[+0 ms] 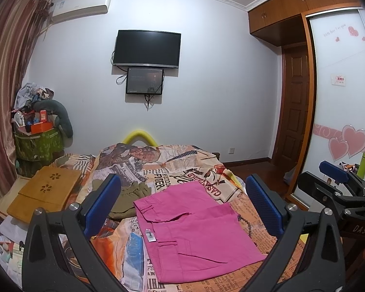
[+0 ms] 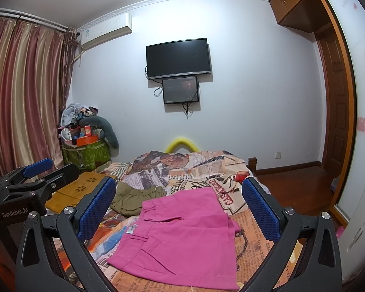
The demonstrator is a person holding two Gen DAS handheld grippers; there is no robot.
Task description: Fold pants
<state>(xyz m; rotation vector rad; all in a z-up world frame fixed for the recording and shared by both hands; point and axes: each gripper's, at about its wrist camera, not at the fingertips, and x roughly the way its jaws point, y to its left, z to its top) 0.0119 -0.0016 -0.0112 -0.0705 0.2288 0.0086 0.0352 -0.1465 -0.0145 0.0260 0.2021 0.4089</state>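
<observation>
Your pink pants (image 1: pixel 194 228) lie on the bed (image 1: pixel 233 187), already folded into a compact rectangle with the waistband and its white label toward the left side and layered edges showing at the right. Your left claw (image 1: pixel 182 206) hangs above them with its blue pads spread wide, gripping nothing; your right claw (image 2: pixel 180 209) hovers likewise, pads apart and empty. Judging by the flat, squared shape, the folding looks finished or nearly so; at most one tidying fold or a smoothing pass seems left. A crumpled olive garment (image 1: pixel 131 197) sits just beyond the pants, beside a wooden tray (image 1: pixel 46 192).
</observation>
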